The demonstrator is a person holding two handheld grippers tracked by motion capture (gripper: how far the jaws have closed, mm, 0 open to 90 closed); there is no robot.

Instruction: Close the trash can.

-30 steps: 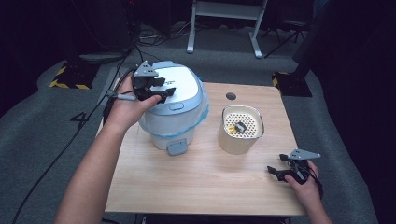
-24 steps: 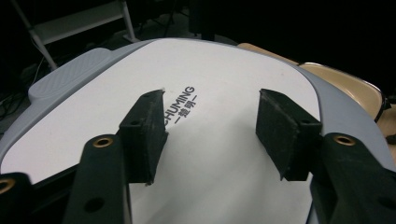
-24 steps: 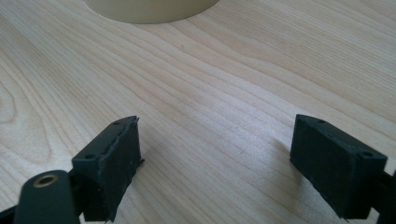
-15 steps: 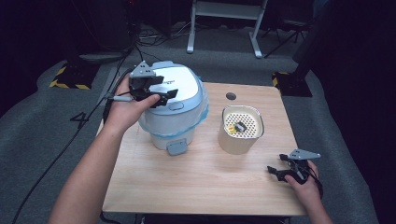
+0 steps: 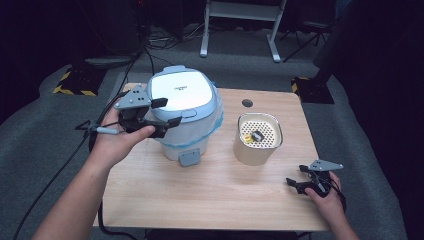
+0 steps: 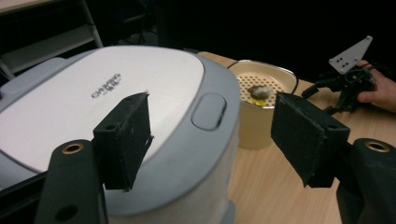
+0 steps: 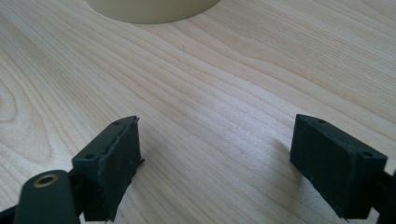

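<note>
High view with both gripper views. The white and pale-blue rice cooker with a closed flat lid [image 5: 186,112] stands on the left half of the light wooden table [image 5: 210,195], a grey latch tab at its front base. The left hand-held gripper [image 5: 165,112] is held level at the cooker's left flank, its jaws released and spread wide with nothing between the pads; they have just been opening. In the left gripper view the same hand-held gripper [image 6: 210,140] looks across the lid's rim, where a grey oval push button [image 6: 208,111] sits between the two jaws but farther off, untouched. To the right of the cooker, near but apart, stands a cream round pot fitted with a perforated steaming insert [image 5: 257,139] that carries a small dark and yellow scrap. The right hand-held gripper [image 5: 300,184] rests on the table near its front right corner, well apart from the pot; in the right gripper view its jaws [image 7: 215,163] stand released over bare wood.
</note>
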